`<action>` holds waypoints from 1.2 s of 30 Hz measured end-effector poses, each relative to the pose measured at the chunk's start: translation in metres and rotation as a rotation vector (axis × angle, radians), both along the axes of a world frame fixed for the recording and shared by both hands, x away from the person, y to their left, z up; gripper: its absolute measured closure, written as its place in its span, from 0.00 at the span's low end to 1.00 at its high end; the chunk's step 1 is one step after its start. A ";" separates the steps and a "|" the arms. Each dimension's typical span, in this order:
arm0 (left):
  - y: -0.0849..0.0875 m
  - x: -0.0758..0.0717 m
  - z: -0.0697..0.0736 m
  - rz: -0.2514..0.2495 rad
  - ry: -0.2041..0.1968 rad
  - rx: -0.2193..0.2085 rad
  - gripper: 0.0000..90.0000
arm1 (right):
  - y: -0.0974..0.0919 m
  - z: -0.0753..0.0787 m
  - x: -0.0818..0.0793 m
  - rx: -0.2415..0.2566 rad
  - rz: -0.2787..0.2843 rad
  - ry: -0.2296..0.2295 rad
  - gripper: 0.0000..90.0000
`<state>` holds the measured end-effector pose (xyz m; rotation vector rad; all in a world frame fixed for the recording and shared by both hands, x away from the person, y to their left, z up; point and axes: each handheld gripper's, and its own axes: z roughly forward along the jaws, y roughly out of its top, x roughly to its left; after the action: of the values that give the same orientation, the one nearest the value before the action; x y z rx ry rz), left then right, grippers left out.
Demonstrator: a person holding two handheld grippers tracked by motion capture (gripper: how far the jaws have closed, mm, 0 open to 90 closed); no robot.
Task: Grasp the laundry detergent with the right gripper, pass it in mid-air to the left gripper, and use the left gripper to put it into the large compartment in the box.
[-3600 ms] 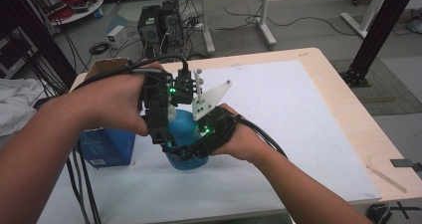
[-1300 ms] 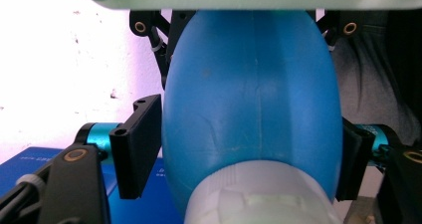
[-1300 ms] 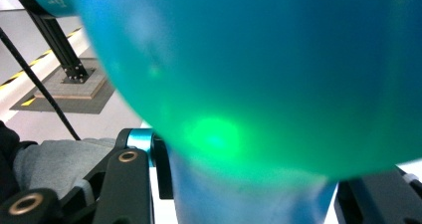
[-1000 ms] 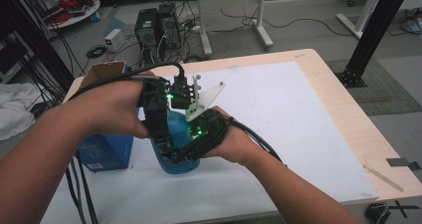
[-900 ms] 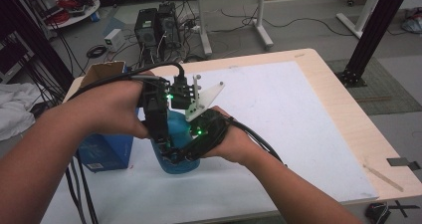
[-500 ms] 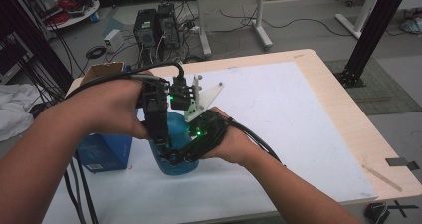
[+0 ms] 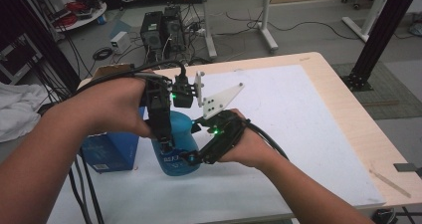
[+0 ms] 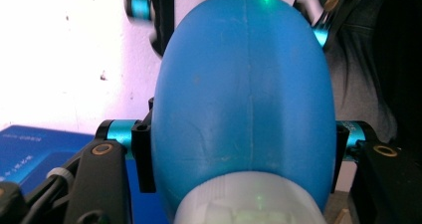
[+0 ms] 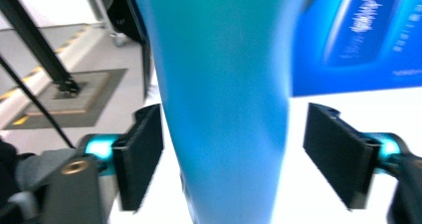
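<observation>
blue bottle (image 8: 244,94) clamped in left jaws, right jaws loosening

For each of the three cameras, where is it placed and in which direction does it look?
High view: above the person's side, looking forward and down on the table; both forearms, the left tongs and the right tongs show.
Left gripper view: on the left tongs, looking along their jaws, shut on the blue bottle.
Right gripper view: on the right tongs, jaws just opened, bottle between the pads, one clearly apart.
All views share the bottle and the blue box.
</observation>
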<state>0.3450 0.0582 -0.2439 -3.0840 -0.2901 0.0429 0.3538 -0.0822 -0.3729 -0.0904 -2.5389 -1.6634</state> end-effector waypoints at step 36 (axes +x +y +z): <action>0.101 0.043 0.126 0.707 0.029 -0.032 0.43 | -0.074 0.070 0.014 -0.308 -0.096 -0.090 0.01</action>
<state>0.3879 0.1589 -0.1178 -2.8282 -1.3552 0.1141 0.3674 -0.1557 -0.3030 -0.1671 -2.8821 -1.3185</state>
